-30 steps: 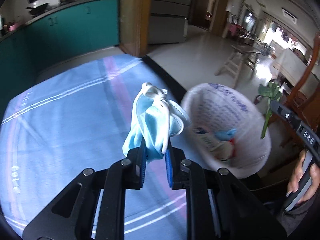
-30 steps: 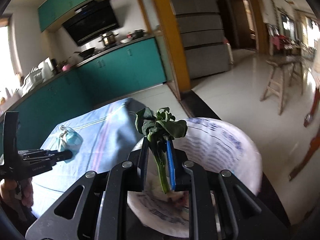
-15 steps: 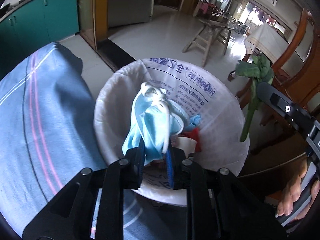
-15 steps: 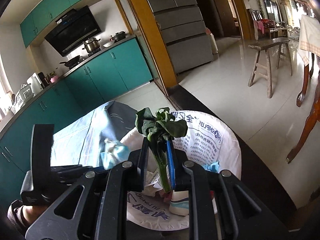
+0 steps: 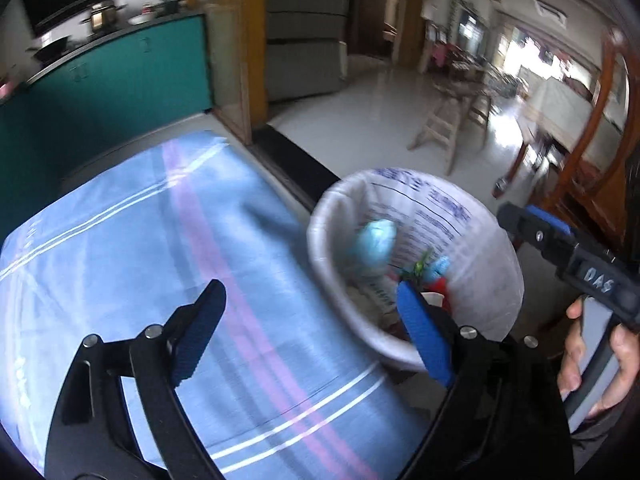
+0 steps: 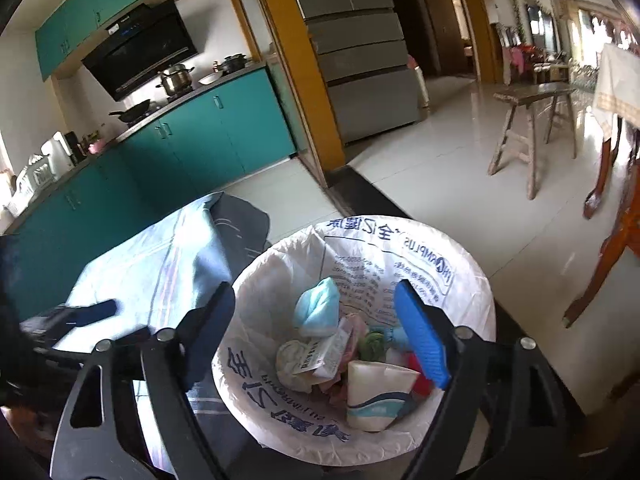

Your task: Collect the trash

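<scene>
Striped blue tablecloth (image 5: 132, 248), white bin liner (image 6: 460, 280)

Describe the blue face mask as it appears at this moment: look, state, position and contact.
The blue face mask is a crumpled, pale blue, soft-looking bundle lying inside the white bag-lined bin, near its left inner wall. It rests on other rubbish, against a printed white packet. Neither gripper touches it; both stand open. In the left wrist view it is blurred.

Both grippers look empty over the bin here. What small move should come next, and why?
Probably pull both back from the bin. The left gripper and right gripper are open and empty; the face mask and greens already lie inside the liner.
</scene>
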A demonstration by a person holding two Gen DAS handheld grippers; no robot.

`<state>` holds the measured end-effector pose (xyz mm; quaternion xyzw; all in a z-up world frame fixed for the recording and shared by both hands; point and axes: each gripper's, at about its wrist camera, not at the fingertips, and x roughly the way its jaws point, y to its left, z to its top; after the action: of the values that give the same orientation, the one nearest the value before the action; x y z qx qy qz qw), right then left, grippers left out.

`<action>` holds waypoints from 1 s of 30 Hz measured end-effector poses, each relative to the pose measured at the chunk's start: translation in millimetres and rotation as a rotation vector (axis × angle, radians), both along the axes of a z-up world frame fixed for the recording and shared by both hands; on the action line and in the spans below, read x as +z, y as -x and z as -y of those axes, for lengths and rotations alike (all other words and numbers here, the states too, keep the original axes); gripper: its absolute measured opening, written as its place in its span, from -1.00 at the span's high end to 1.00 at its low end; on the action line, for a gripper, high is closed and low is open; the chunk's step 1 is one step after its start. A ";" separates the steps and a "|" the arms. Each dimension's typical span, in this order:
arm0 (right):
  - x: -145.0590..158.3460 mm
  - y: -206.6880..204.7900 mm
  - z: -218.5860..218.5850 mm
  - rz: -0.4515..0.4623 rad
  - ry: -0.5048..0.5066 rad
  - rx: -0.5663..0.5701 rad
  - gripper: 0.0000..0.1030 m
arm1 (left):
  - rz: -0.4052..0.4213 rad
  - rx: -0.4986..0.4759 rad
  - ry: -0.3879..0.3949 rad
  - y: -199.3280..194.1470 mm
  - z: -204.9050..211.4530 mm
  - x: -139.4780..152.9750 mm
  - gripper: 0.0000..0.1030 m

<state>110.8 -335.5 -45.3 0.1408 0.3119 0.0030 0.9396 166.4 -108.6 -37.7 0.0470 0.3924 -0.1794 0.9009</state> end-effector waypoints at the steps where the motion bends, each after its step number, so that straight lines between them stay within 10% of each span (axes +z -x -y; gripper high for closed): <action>1: 2.3 3.9 -6.7 0.020 0.026 -0.003 -0.65 | 0.018 0.030 0.019 4.2 -13.9 6.7 -0.77; 13: 22.1 65.5 -103.5 0.428 0.272 0.147 -0.93 | 0.384 0.325 0.062 76.3 -139.1 50.5 -0.94; 30: 21.5 62.8 -126.3 0.493 0.277 0.179 -0.94 | 0.410 0.328 0.053 103.2 -158.4 53.8 -0.94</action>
<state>48.0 -209.3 -23.8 -0.0217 0.0831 0.0773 0.9933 63.2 49.8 16.1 -0.0055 0.1994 -0.0281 0.9795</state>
